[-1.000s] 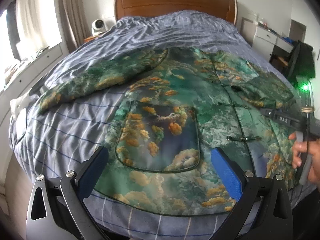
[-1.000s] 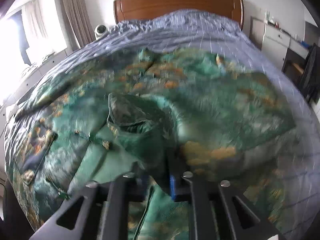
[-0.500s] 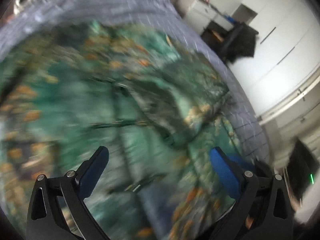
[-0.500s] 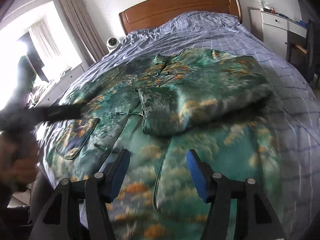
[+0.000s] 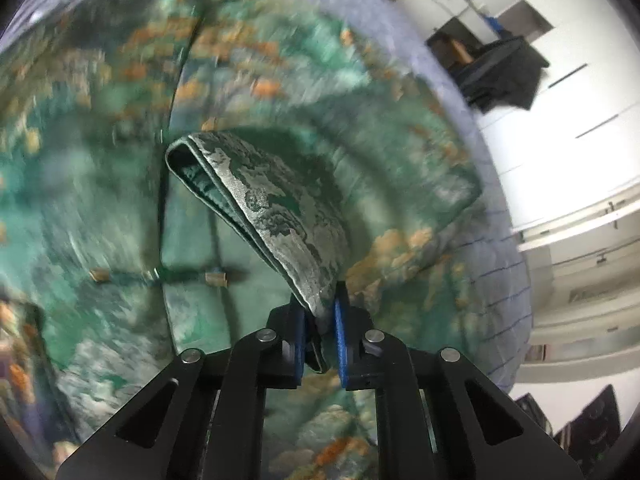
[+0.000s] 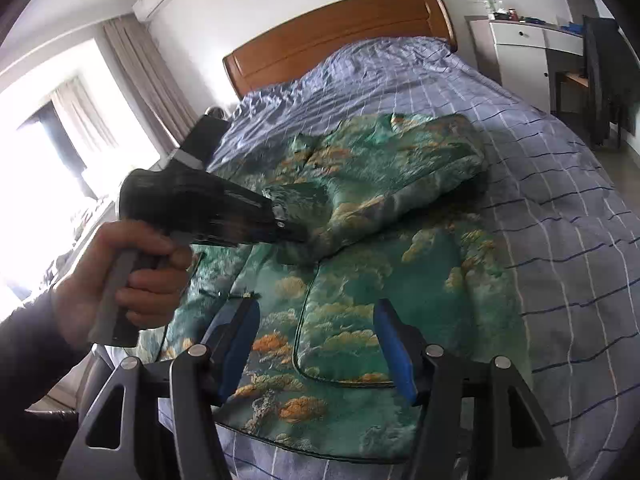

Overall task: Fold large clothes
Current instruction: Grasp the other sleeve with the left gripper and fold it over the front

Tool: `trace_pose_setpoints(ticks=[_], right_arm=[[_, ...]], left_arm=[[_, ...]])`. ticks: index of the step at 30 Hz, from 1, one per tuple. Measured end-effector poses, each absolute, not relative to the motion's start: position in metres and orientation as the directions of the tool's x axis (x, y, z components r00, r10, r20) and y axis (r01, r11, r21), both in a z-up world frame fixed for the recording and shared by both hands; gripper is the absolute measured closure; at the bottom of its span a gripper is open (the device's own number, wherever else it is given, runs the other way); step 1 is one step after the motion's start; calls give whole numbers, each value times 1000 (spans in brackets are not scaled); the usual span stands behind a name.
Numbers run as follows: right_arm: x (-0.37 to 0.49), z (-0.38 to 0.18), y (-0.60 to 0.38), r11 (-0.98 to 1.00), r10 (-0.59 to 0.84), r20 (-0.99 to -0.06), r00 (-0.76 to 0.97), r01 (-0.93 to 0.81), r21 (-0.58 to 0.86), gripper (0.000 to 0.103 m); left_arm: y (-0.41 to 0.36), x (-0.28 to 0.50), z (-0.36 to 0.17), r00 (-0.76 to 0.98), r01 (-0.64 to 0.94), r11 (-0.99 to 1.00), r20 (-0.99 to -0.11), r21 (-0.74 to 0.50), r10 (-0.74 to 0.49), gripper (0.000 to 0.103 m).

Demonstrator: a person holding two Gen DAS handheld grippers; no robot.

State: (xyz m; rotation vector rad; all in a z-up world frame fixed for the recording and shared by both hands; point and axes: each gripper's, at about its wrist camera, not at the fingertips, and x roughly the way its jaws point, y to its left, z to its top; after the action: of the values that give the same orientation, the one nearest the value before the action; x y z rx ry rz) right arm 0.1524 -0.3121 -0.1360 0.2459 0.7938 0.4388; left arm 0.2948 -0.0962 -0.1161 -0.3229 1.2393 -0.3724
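A large green jacket with orange cloud patterns point(image 6: 360, 280) lies spread on the bed; it fills the left wrist view point(image 5: 100, 200). Its right sleeve point(image 6: 400, 184) is folded in across the chest. My left gripper point(image 5: 320, 320) is shut on the sleeve cuff point(image 5: 272, 200) and holds it above the jacket front. In the right wrist view the left gripper point(image 6: 296, 236) shows in a hand, pinching that cuff. My right gripper point(image 6: 316, 344) is open and empty above the jacket's lower hem, over a patch pocket point(image 6: 348, 340).
The bed has a blue checked cover point(image 6: 560, 200) and a wooden headboard point(image 6: 340, 40). A white dresser point(image 6: 520, 52) and a dark garment on a chair point(image 6: 608, 80) stand to the right. A window with curtains point(image 6: 80, 120) is to the left.
My right gripper let go of the sleeve, opened and drew back to the hem. My left gripper swung right and closed on the sleeve cuff.
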Motion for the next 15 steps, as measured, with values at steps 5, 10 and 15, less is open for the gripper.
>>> trace_pose_setpoints(ticks=[5,10,15], right_arm=[[163,-125,-330,899,435,-623,650,-279,337,43],[200,-110,-350,924,383,-633,672,-268,273,43],[277,-109,-366,954,297,-681,670,-244,175,43]], left_arm=[[-63,331,-75,416,116,927,-830,-357,-372,93],[-25,375,-87,476,59,964,-842,-258,-254,93],[-1,396,-135,420,0,959,-870,-284,-258,93]])
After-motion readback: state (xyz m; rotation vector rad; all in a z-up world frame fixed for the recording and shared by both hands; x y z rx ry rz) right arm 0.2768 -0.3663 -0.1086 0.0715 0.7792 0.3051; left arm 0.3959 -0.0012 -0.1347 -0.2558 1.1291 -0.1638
